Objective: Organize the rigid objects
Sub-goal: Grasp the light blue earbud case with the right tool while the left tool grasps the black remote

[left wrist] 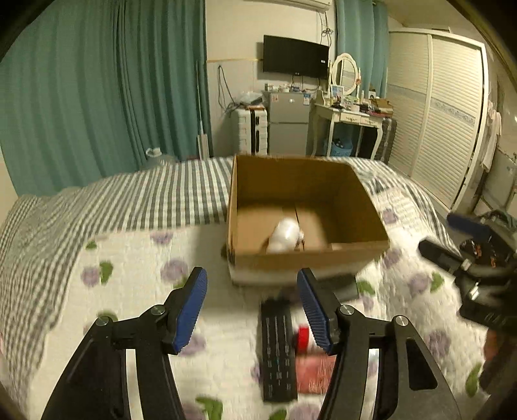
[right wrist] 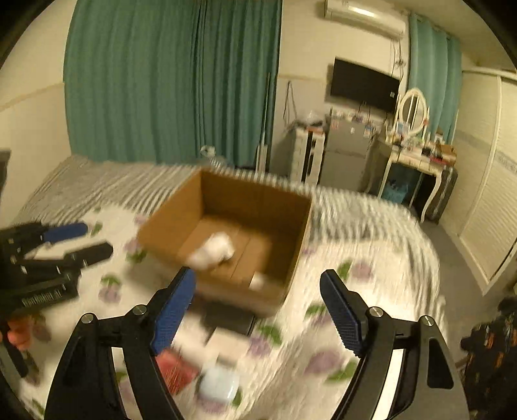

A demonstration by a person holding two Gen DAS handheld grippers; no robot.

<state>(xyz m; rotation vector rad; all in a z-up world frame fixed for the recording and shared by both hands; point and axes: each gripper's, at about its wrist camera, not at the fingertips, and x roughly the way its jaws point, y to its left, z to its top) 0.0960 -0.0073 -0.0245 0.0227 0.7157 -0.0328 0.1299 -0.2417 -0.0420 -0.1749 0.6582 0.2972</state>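
While 2 grippers gape (jaws empty), 1 box holds 1 white object.

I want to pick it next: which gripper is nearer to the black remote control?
Left. The left gripper hovers directly over the black remote control; the right gripper is further right, above other items.

Bedroom interior: teal curtains are hanging across the 10 o'clock wall, and a black television is hanging on the cream wall at 12 o'clock above a small grey fridge. A white dressing table with an oval mirror is standing at 1 o'clock, a louvred white wardrobe is filling the 2 o'clock side, and an air conditioner is catching light near the ceiling.
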